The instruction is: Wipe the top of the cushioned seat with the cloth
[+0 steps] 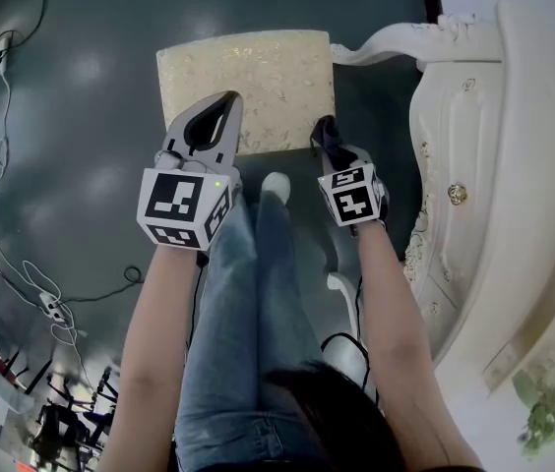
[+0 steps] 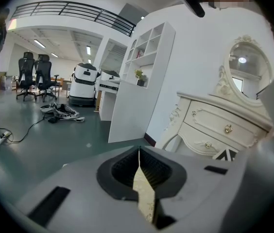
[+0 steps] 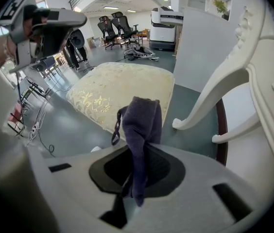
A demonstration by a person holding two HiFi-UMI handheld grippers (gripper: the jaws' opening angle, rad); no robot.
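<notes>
Cushioned seat (image 1: 268,77) sits on the floor (image 1: 81,116) just beside the white dressing table (image 1: 474,165), its gold-patterned top bare. The right tool (image 3: 139,174) is clenched on the dark purple cloth (image 3: 142,125), which stands bunched between its jaws near the seat's near right corner, apparently not yet pressed to the fabric. The left tool (image 1: 220,111) hangs over the seat's near edge, jaws closed on nothing, with only a sliver of the seat showing between them. Wiping looks about to begin. Next, the cloth needs lowering flat onto the top and drawing across it.
</notes>
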